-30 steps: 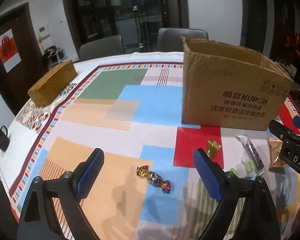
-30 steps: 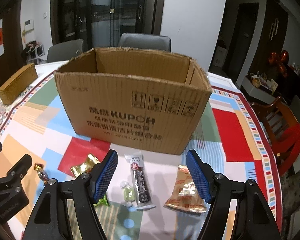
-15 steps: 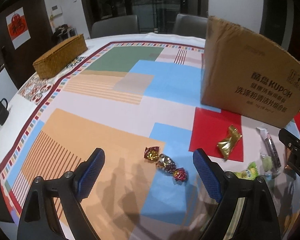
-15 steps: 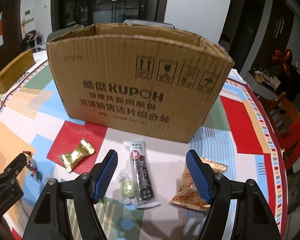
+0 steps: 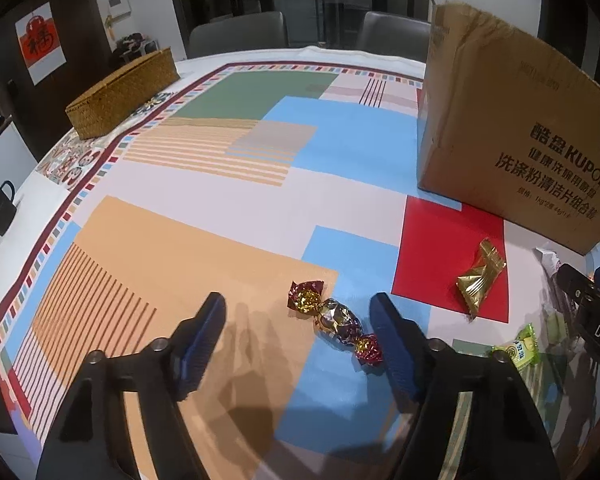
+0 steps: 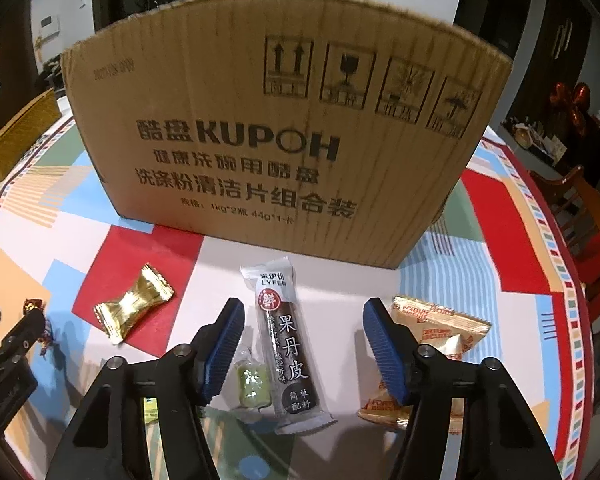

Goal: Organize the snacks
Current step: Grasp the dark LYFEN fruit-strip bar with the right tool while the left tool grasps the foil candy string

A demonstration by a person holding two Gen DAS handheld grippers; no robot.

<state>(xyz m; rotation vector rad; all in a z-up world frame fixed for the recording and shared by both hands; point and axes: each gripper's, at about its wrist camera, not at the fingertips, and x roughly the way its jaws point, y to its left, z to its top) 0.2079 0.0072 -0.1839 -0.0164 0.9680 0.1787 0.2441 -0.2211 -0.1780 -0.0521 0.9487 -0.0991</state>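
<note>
A brown cardboard box [image 6: 284, 136] [image 5: 512, 120] stands on the patterned tablecloth. In front of it lie loose snacks. My left gripper [image 5: 298, 316] hangs just over a foil-wrapped twist candy [image 5: 334, 322]; its jaws are closing, the candy lies between them near the right pad, untouched. My right gripper [image 6: 303, 320] is closing around a long dark fruit-leather bar [image 6: 288, 344], with the pads still off it. A small green candy [image 6: 252, 384] lies beside the left pad. A gold sachet [image 6: 134, 304] [image 5: 480, 278] rests on the red patch.
A tan fortune-biscuit packet [image 6: 432, 356] lies right of my right gripper. A green-yellow sweet [image 5: 518, 346] sits near the right gripper's body in the left wrist view. A wicker box [image 5: 120, 92] stands at the far left of the table. Chairs stand behind.
Both grippers have sunk toward the table and their jaws have narrowed. The candy and the bar now sit between the pads and look larger.
</note>
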